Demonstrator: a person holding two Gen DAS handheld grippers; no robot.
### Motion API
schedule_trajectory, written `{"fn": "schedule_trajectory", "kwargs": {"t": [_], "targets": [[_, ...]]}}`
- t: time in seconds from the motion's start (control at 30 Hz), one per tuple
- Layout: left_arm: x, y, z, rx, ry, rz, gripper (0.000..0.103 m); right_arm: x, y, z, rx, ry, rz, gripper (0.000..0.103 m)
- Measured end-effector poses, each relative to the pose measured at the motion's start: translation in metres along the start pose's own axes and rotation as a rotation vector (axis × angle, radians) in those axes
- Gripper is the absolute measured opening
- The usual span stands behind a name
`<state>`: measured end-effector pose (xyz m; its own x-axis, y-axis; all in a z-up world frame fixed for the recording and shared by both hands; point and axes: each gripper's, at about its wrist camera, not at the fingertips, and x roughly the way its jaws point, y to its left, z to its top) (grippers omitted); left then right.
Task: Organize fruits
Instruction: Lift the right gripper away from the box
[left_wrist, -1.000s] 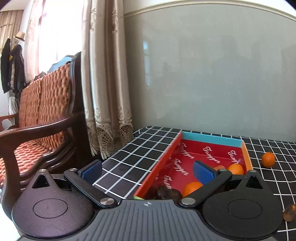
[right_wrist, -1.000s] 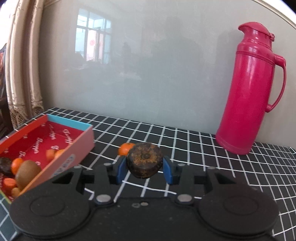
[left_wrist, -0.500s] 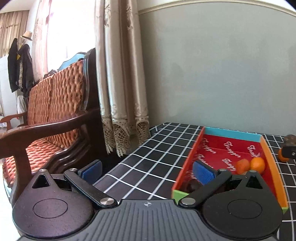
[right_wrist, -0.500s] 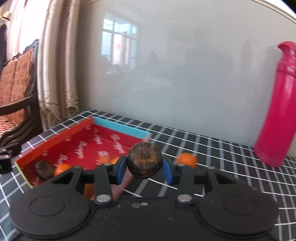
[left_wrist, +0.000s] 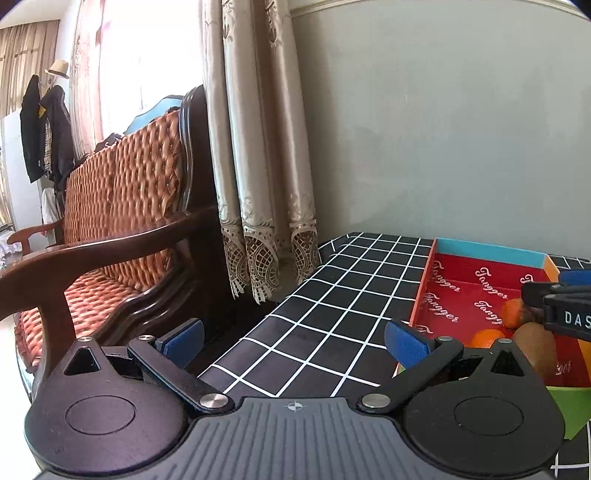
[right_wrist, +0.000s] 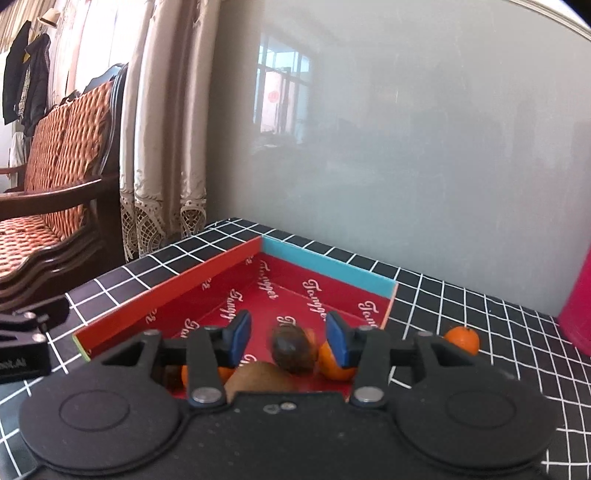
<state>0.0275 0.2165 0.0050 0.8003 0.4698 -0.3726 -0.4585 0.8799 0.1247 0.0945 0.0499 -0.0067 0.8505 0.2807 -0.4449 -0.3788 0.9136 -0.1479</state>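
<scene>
My right gripper (right_wrist: 289, 334) hangs over the red box (right_wrist: 166, 291), and its jaws are opening. A dark brown round fruit (right_wrist: 293, 349), blurred, sits between and just below the blue pads with a gap on each side. An orange (right_wrist: 332, 363) and a kiwi (right_wrist: 258, 380) lie in the box under it. My left gripper (left_wrist: 293, 341) stands wide open over the checked cloth left of the box (left_wrist: 480, 280), with nothing between its fingers. In the left wrist view the kiwi (left_wrist: 535, 347) and an orange (left_wrist: 487, 338) show below the right gripper (left_wrist: 565, 310).
One orange (right_wrist: 461, 339) lies on the checked tablecloth (right_wrist: 480, 314) right of the box. A red thermos (right_wrist: 578, 306) stands at the far right. A wooden bench (left_wrist: 110, 229) and curtains (left_wrist: 258, 166) are beyond the table's left edge. A grey wall backs the table.
My right gripper has moved left from beside the box to over it, and its jaws have parted off the dark fruit. My left gripper has shifted left, away from the box.
</scene>
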Motion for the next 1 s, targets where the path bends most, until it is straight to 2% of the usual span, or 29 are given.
{"fn": "schedule_trajectory", "kwargs": {"t": [0.47, 0.63, 1.0], "targets": [[-0.011, -0.021, 0.004, 0.013, -0.015, -0.044, 0.103, -0.018, -0.032, -0.005, 0.019, -0.006, -0.053, 0.043], [-0.019, -0.035, 0.007, 0.017, -0.035, -0.079, 0.103, -0.033, -0.066, -0.005, 0.064, -0.027, -0.12, 0.043], [-0.042, -0.087, 0.012, 0.052, -0.068, -0.211, 0.103, -0.067, -0.142, -0.022, 0.155, -0.029, -0.253, 0.043]]}}
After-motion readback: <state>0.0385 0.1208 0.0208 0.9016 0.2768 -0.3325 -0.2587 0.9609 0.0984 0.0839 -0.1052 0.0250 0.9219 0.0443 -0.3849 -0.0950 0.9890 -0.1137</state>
